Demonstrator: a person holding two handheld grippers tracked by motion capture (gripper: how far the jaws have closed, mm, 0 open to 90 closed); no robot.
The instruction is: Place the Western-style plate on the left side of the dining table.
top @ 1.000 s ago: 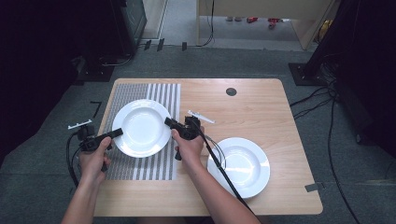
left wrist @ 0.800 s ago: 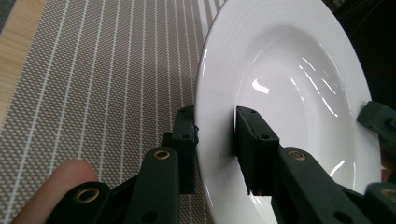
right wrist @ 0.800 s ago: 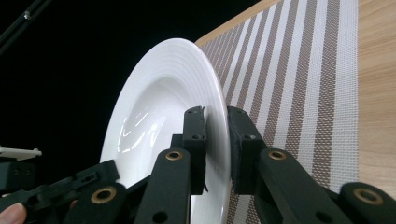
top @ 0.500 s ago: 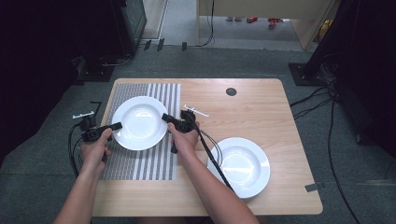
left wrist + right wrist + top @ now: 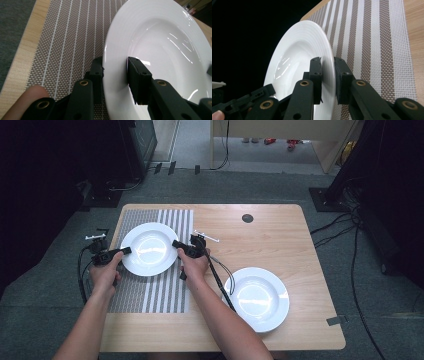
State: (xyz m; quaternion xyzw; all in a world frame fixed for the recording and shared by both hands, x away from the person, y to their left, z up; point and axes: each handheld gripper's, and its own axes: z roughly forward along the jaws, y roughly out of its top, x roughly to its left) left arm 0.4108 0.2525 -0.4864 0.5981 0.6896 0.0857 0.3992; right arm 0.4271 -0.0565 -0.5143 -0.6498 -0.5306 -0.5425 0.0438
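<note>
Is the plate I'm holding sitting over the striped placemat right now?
Yes, in the high view the held plate lies over the striped placemat, well apart from the other plate.

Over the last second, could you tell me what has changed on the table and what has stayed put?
The plate, gripped at opposite rims by the left tongs and right tongs, has moved with both hands toward the far left of the striped placemat. The left jaws have just been opening slightly, with the rim between them. The second plate stayed where it was.

Near rim of the white plate (image 5: 160, 50) cut off at the left gripper view's bottom edge.
</note>
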